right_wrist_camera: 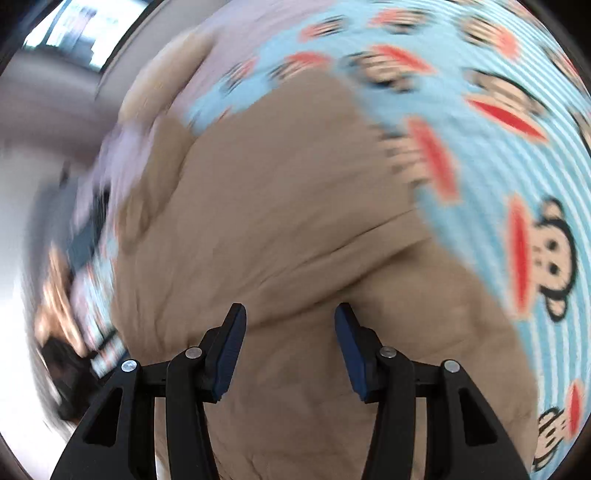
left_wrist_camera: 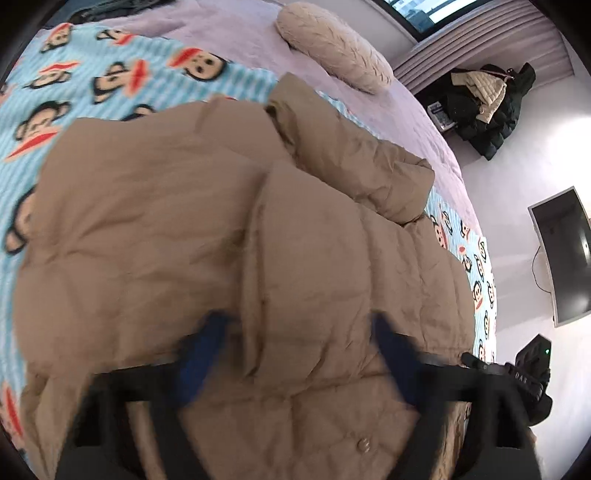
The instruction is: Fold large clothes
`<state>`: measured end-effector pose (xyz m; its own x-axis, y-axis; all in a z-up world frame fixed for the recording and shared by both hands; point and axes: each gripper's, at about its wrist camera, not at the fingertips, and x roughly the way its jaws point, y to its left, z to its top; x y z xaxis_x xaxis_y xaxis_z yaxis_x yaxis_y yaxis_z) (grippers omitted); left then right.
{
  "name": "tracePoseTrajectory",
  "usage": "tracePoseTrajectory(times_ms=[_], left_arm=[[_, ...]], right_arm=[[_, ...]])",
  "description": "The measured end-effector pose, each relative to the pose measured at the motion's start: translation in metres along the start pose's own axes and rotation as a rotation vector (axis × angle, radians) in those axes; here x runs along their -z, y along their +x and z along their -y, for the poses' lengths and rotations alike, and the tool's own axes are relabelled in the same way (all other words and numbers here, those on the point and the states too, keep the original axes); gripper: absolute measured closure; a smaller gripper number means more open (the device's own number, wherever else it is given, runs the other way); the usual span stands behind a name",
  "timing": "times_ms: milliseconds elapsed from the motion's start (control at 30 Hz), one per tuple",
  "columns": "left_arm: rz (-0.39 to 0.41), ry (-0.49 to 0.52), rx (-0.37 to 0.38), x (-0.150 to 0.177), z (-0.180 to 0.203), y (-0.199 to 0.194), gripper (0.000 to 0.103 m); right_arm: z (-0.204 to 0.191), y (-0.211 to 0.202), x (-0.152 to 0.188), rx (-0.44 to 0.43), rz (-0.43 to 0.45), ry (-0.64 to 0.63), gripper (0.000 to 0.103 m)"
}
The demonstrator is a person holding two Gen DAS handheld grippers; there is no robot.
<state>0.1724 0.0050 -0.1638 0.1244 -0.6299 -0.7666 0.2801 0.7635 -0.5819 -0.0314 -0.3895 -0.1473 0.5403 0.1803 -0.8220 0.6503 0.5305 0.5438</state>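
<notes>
Tan puffy jacket, one, lies on a monkey-print blanket over the bed, one pillow behind; left hand-held gripper straddles a fold, grip unclear. Right wrist: right hand-held gripper spread above the jacket.

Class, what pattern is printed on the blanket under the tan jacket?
Cartoon monkey faces with red mouths on pale blue stripes; the blanket shows best in the left wrist view.

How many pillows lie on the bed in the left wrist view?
1. A cream fluffy pillow lies on the lilac sheet at the far end of the bed, beyond the tan puffer jacket. Others may be out of frame.
</notes>
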Motion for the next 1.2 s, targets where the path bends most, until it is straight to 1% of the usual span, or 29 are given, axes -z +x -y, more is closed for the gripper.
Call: tracePoseTrajectory(times_ms=[33, 67, 100, 167, 200, 233, 333, 433, 533, 600, 633, 733, 800, 867, 967, 1067, 1133, 1167, 1200], left_arm=[[-0.019, -0.005, -0.001, -0.002, 0.002, 0.005, 0.088], [-0.021, -0.006, -0.002, -0.004, 0.005, 0.005, 0.091], [-0.003, -0.004, -0.006, -0.003, 0.007, 0.002, 0.091], [0.048, 0.033, -0.015, 0.001, 0.012, -0.012, 0.091], [0.063, 0.048, -0.034, 0.004, 0.012, -0.017, 0.091], [0.071, 0.063, -0.065, 0.008, 0.009, -0.020, 0.091], [0.027, 0.076, -0.132, 0.014, -0.008, -0.007, 0.091], [0.026, 0.114, -0.164, 0.017, -0.012, 0.003, 0.090], [0.034, 0.113, -0.211, 0.019, -0.006, -0.005, 0.090], [0.041, 0.109, -0.227, 0.021, -0.005, -0.017, 0.090], [0.049, 0.108, -0.233, 0.021, -0.005, -0.025, 0.090], [0.098, 0.136, -0.313, 0.021, -0.001, -0.051, 0.090], [0.121, 0.152, -0.317, 0.020, 0.003, -0.062, 0.090], [0.132, 0.167, -0.303, 0.015, 0.012, -0.066, 0.090], [0.154, 0.215, -0.286, 0.005, 0.031, -0.057, 0.090], [0.161, 0.247, -0.296, -0.005, 0.044, -0.028, 0.090], [0.171, 0.272, -0.351, -0.011, 0.042, -0.006, 0.090], [0.164, 0.279, -0.390, -0.013, 0.039, 0.006, 0.090], [0.144, 0.267, -0.404, -0.015, 0.032, 0.019, 0.090]], right_arm=[[0.009, -0.002, -0.005, -0.013, 0.018, 0.041, 0.054], [0.010, -0.003, -0.009, -0.017, 0.031, 0.059, 0.065], [0.013, -0.002, -0.014, -0.005, 0.038, 0.062, 0.087], [0.008, 0.004, -0.018, 0.000, 0.034, 0.032, 0.089], [0.005, 0.007, -0.018, 0.001, 0.028, 0.007, 0.091], [-0.004, 0.015, -0.017, 0.015, 0.017, -0.040, 0.091], [-0.017, 0.033, -0.015, 0.062, 0.003, -0.125, 0.091], [-0.007, 0.040, -0.015, 0.070, -0.003, -0.112, 0.091], [-0.008, 0.033, -0.016, 0.066, -0.018, -0.104, 0.090], [-0.009, 0.021, -0.014, 0.078, -0.042, -0.130, 0.088], [-0.009, 0.012, -0.012, 0.085, -0.040, -0.150, 0.087], [-0.016, -0.018, -0.005, 0.087, 0.017, -0.232, 0.087], [-0.019, -0.033, -0.006, 0.107, 0.076, -0.278, 0.087], [-0.025, -0.038, -0.013, 0.121, 0.122, -0.317, 0.087], [-0.033, -0.031, -0.032, 0.111, 0.140, -0.321, 0.087], [-0.042, -0.016, -0.050, 0.114, 0.148, -0.330, 0.087], [-0.042, -0.001, -0.058, 0.140, 0.141, -0.352, 0.087], [-0.040, 0.010, -0.061, 0.164, 0.128, -0.359, 0.087], [-0.036, 0.020, -0.064, 0.183, 0.115, -0.359, 0.087]])
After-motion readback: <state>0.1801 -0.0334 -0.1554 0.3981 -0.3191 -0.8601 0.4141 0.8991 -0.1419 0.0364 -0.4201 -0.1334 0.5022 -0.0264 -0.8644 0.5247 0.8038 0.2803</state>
